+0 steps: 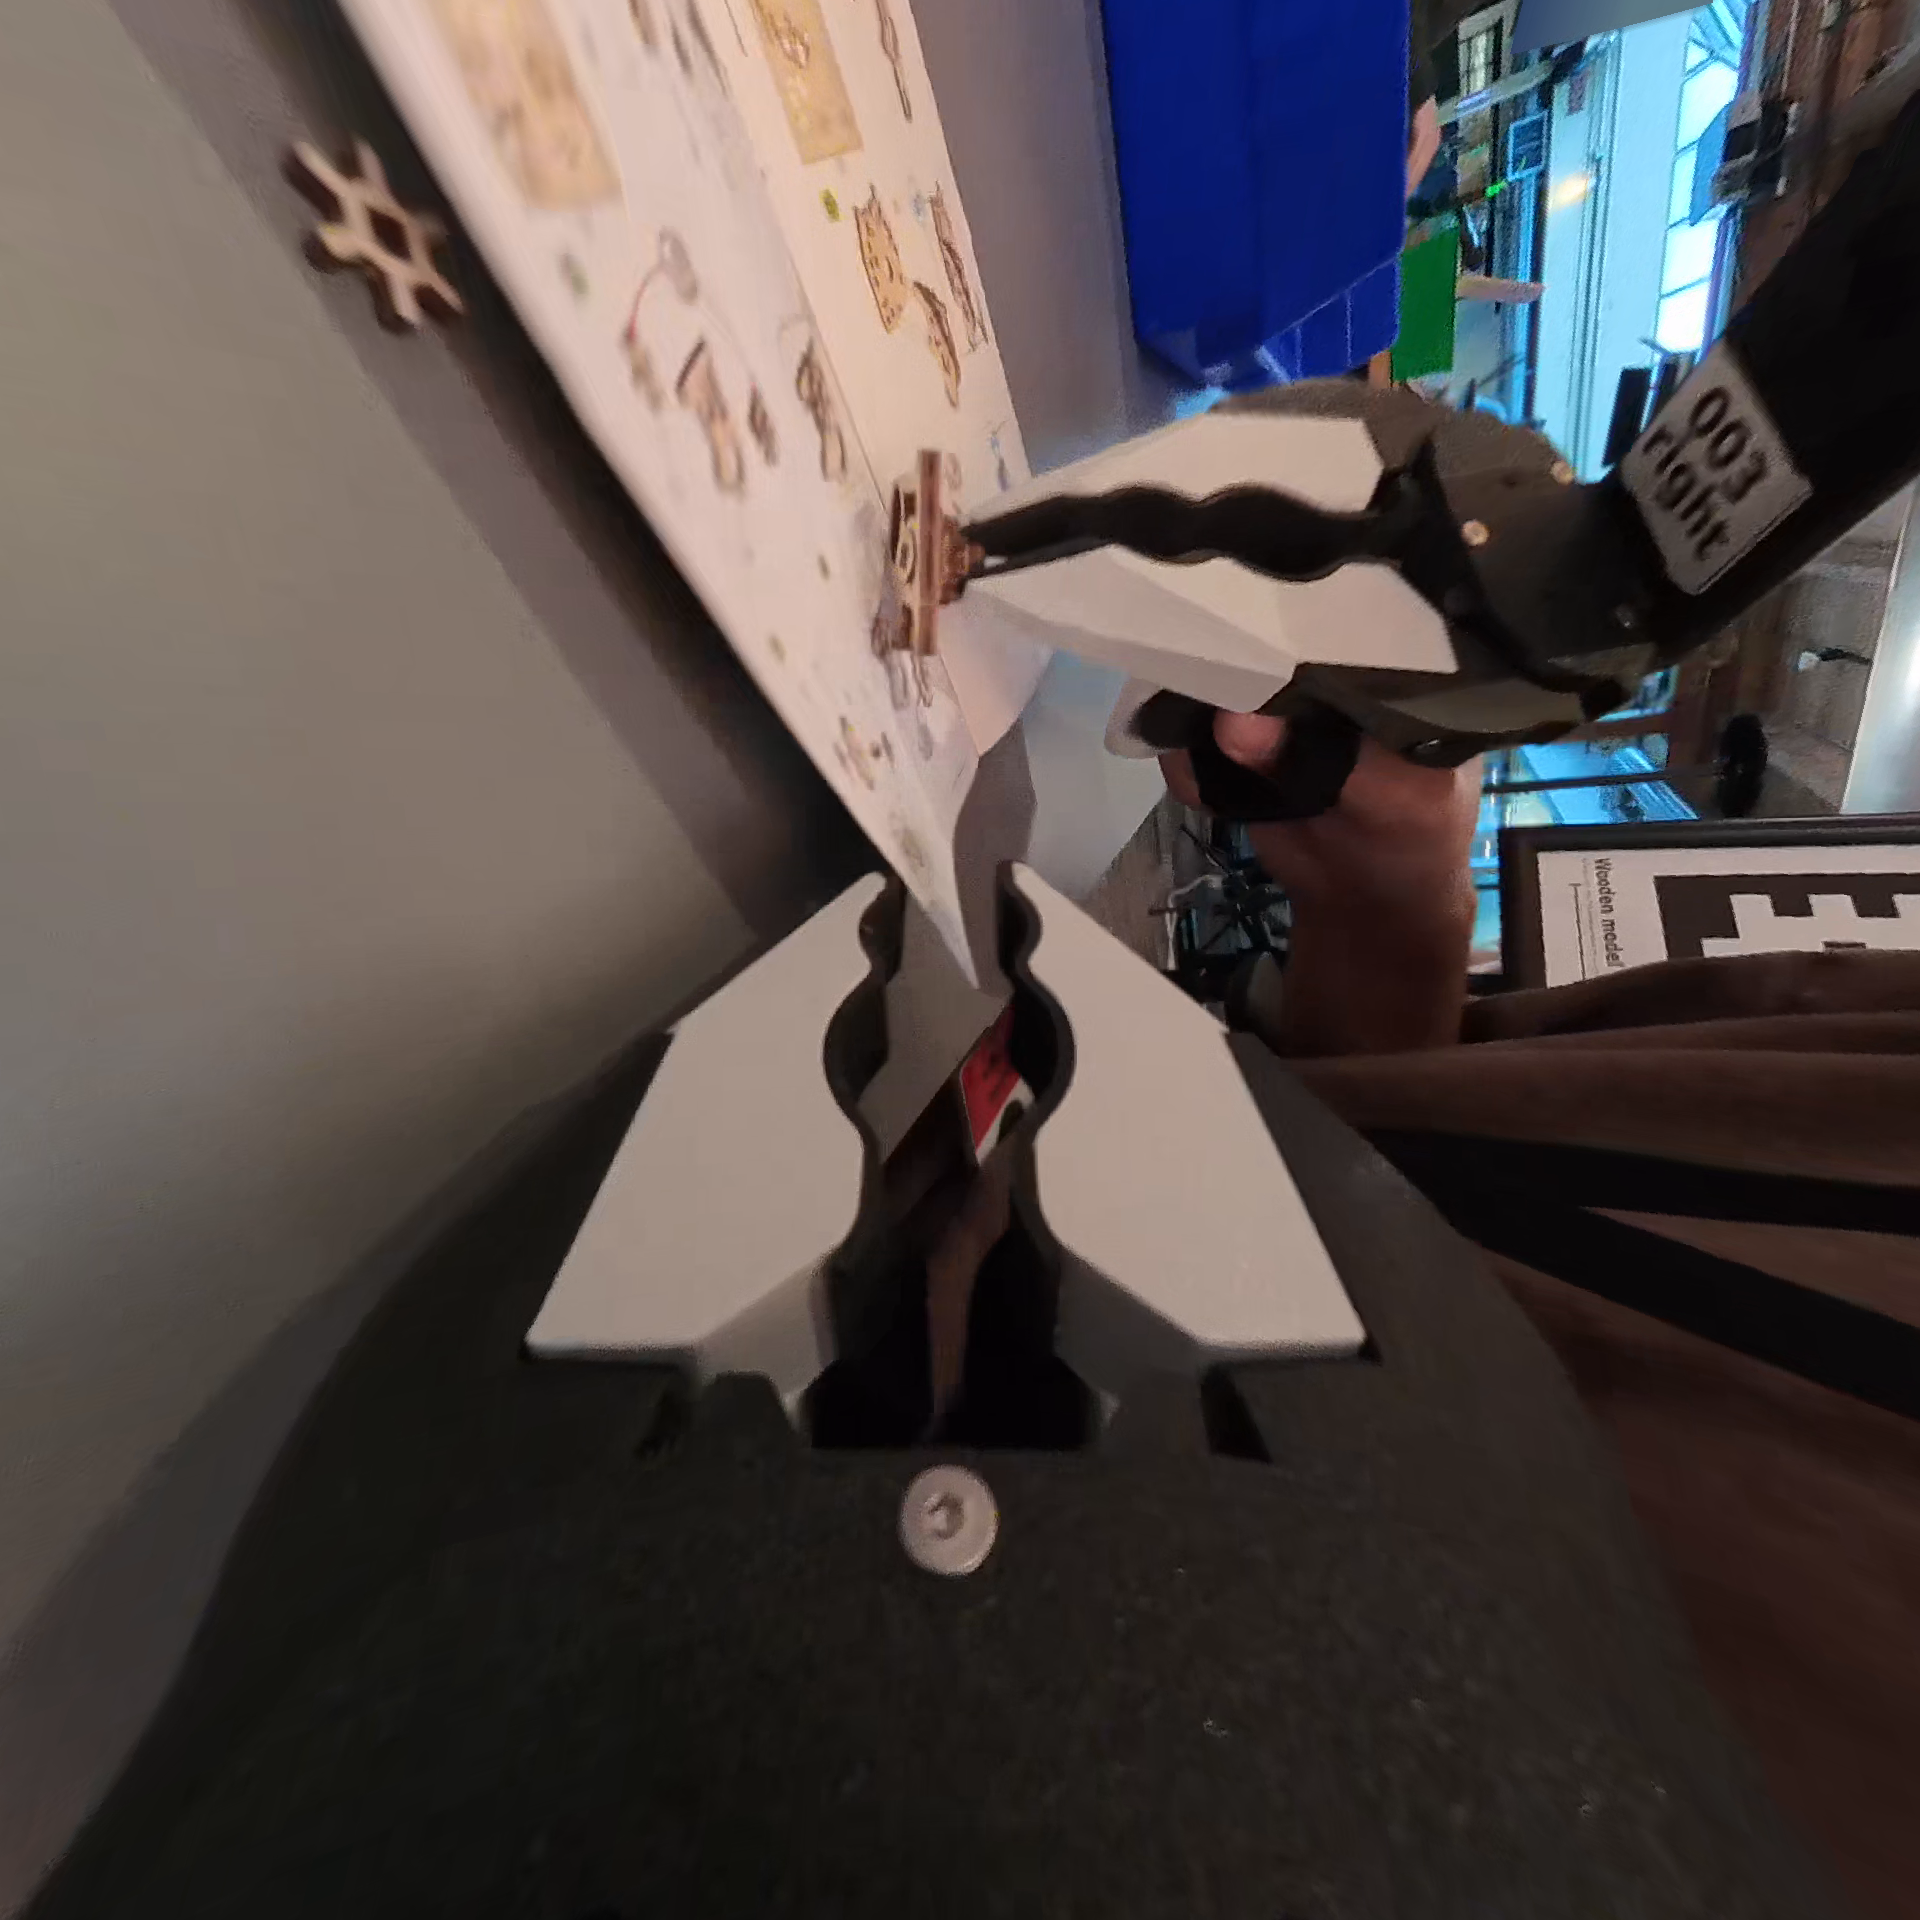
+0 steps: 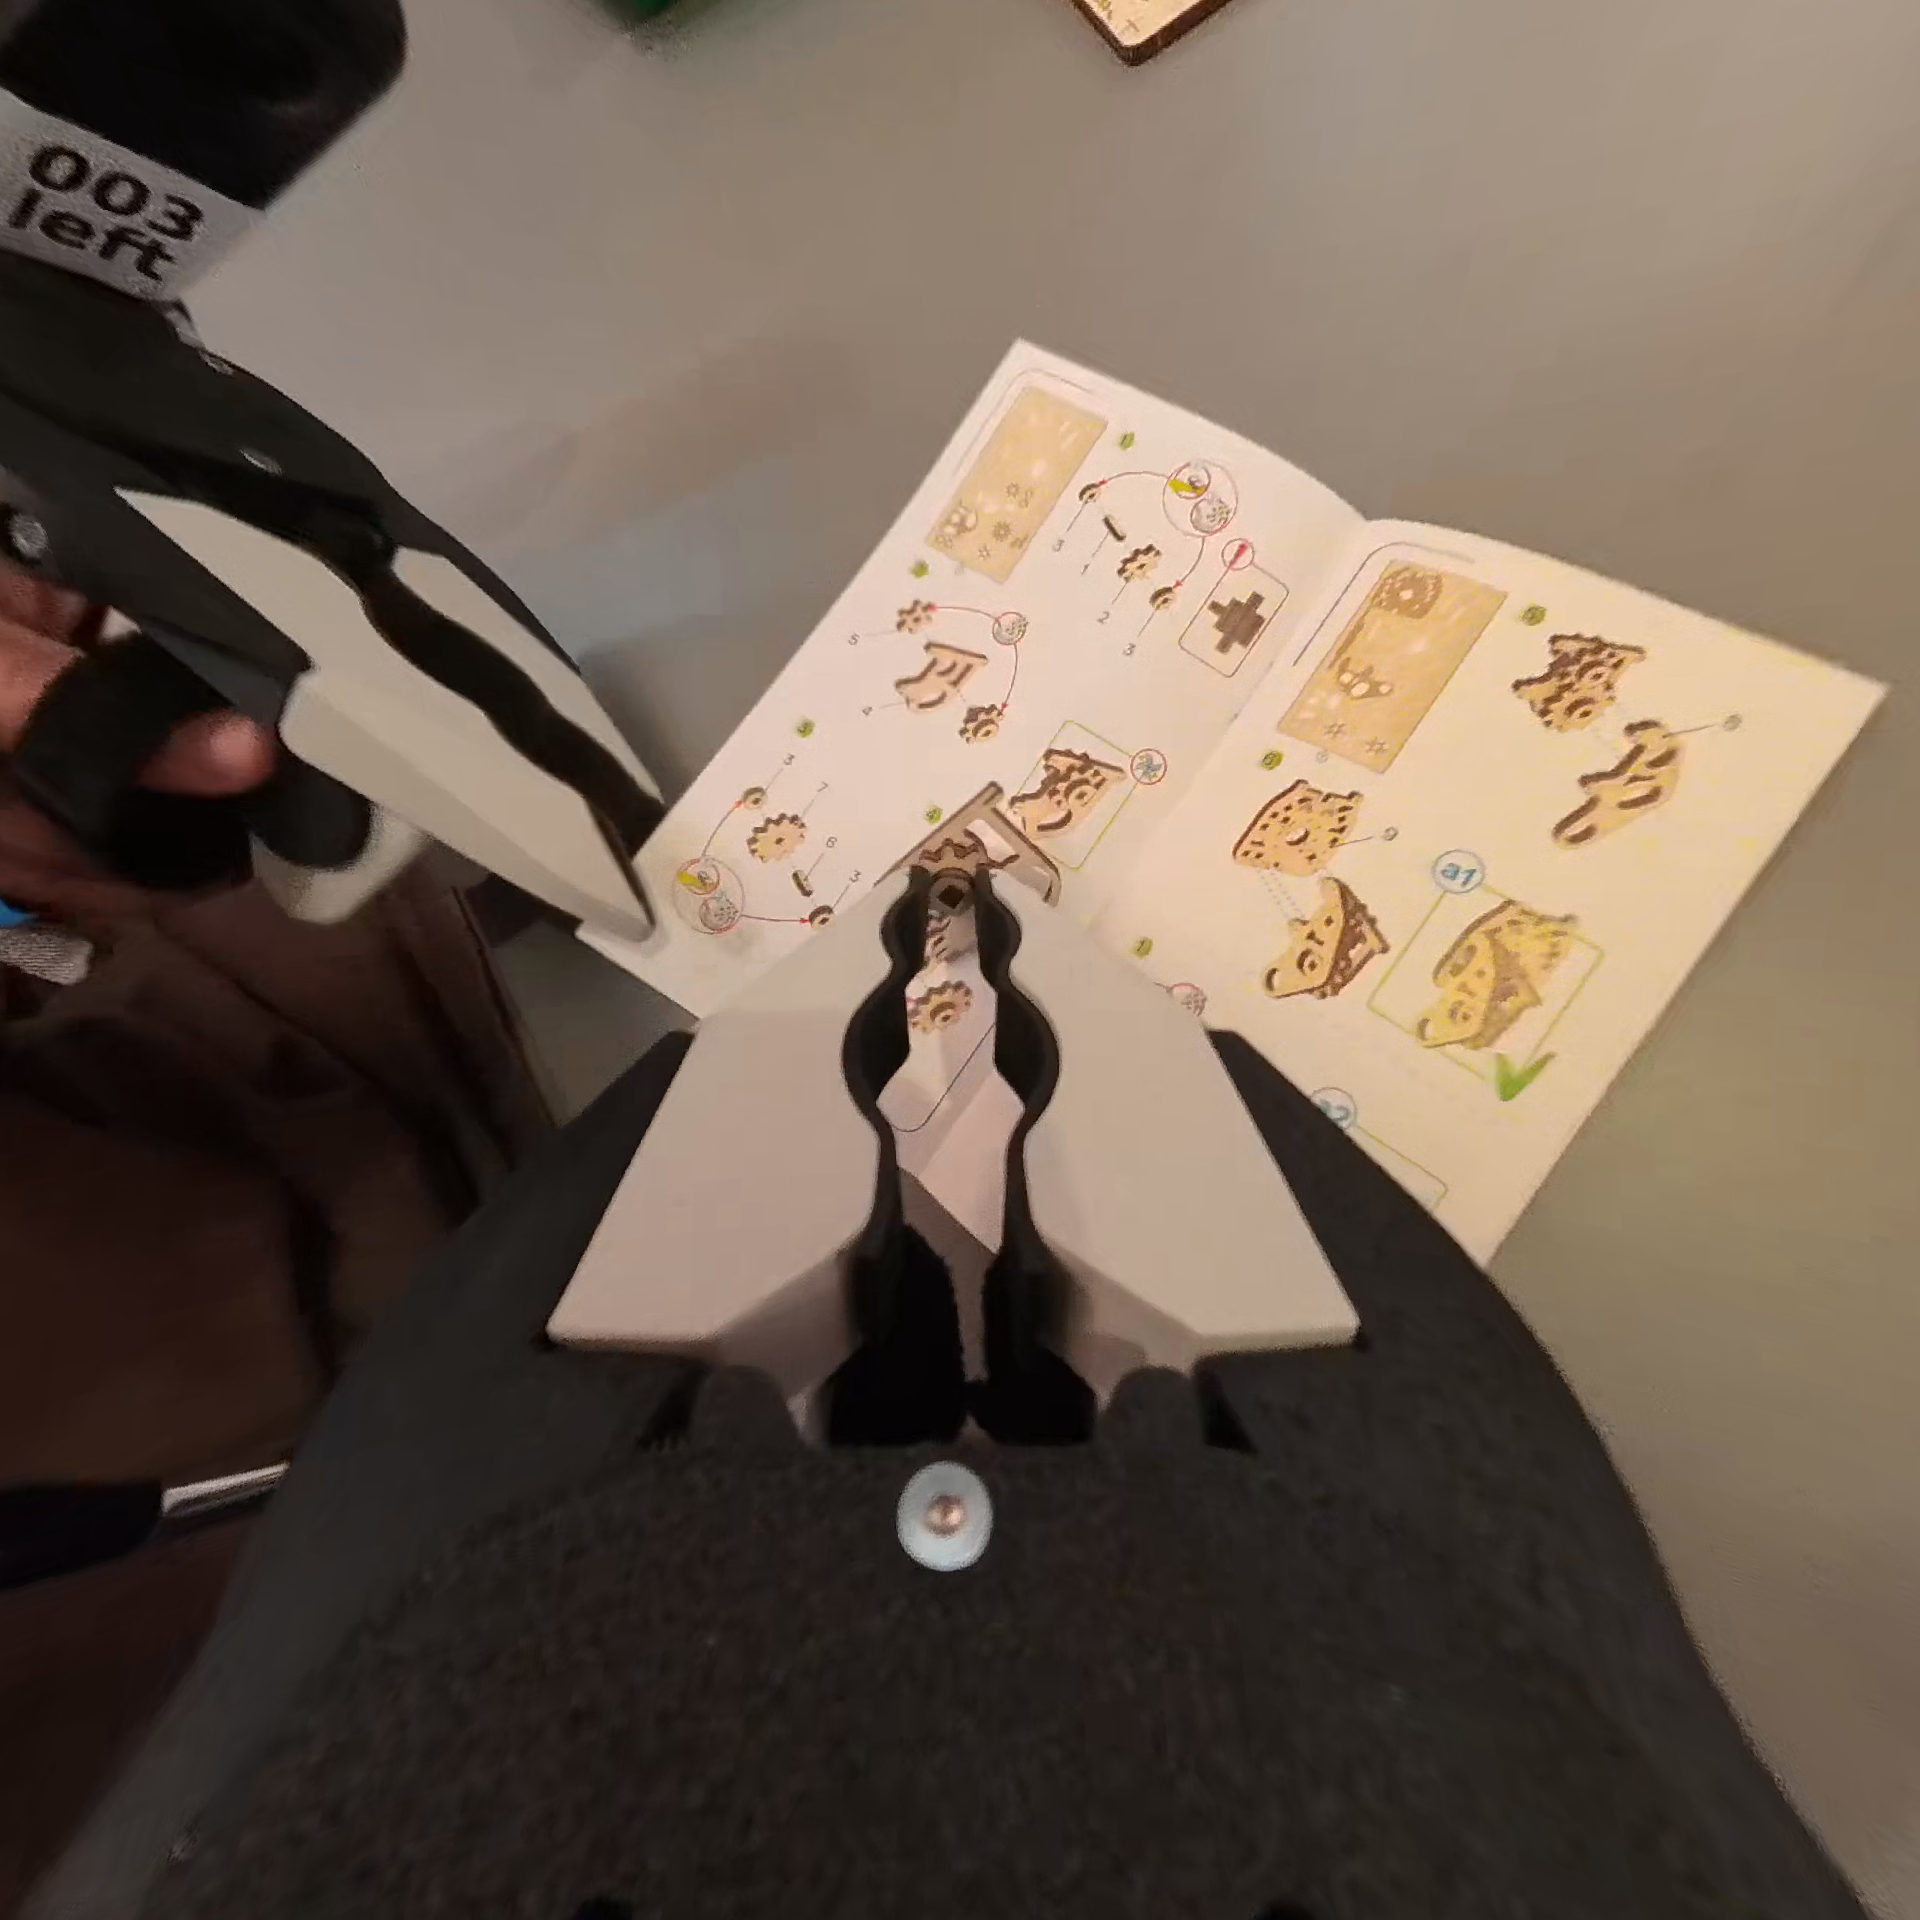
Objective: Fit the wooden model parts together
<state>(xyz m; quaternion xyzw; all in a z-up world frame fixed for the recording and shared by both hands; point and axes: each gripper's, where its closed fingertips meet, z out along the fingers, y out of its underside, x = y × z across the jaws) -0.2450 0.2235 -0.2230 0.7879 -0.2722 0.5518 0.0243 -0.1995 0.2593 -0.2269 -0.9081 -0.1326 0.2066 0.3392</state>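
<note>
The right tongs [image 2: 948, 883] are clamped by their tips on a small wooden assembly [image 2: 971, 854], a gear-like piece with a square hole joined to a flat plate, and hold it just above the open instruction booklet [image 2: 1299, 727] that lies on the grey worktop [image 2: 727, 260]. In the left wrist view the same assembly [image 1: 920, 556] shows edge-on at the tip of the right tongs [image 1: 966, 561], close to the page. The left tongs [image 1: 951, 904] hold nothing: in the right wrist view the left tongs [image 2: 634, 883] look nearly together, with their tips resting at or just above the booklet's near corner. A loose spoked wooden piece [image 1: 374, 239] lies on the worktop beyond the booklet, well apart from both tongs, and the corner of a wooden sheet [image 2: 1153, 21] shows at the far edge. The step in hand seems to be readying the held assembly for its next part. To do it well, the right tongs should keep a firm, level hold so the square hole stays open and reachable, not covered by the tips. The left tongs would need to open, fetch the mating piece and bring it in square to the hole, since thin laser-cut wood may split if it is forced in at a slant.
</note>
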